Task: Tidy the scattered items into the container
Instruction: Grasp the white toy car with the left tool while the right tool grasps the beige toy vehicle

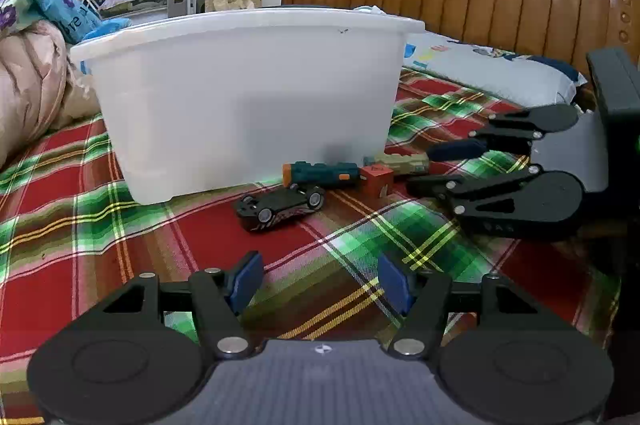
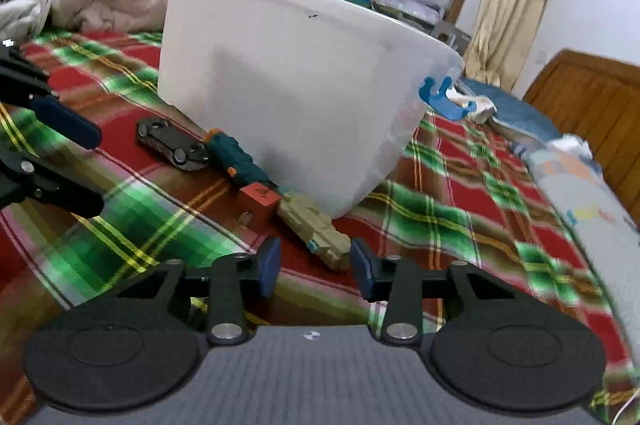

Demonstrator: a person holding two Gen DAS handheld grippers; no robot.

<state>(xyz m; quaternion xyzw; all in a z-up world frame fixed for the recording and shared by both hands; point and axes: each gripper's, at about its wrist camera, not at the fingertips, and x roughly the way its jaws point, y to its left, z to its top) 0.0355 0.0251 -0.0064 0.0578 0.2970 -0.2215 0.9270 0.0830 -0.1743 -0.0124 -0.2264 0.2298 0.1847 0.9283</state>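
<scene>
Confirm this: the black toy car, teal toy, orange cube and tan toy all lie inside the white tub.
Wrong: the car, teal toy, cube and tan toy lie on the plaid blanket beside the tub, as the left wrist view shows.

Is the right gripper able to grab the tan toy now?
Probably yes. The right gripper is open, and the tan toy lies just ahead of its fingertips on the blanket, with nothing between. The red block touches only the toy's far end.

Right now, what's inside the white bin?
Cannot tell: both views sit below the rim of the white bin, and its frosted wall shows only vague shadow. Something pale pokes just above the far rim.
</scene>
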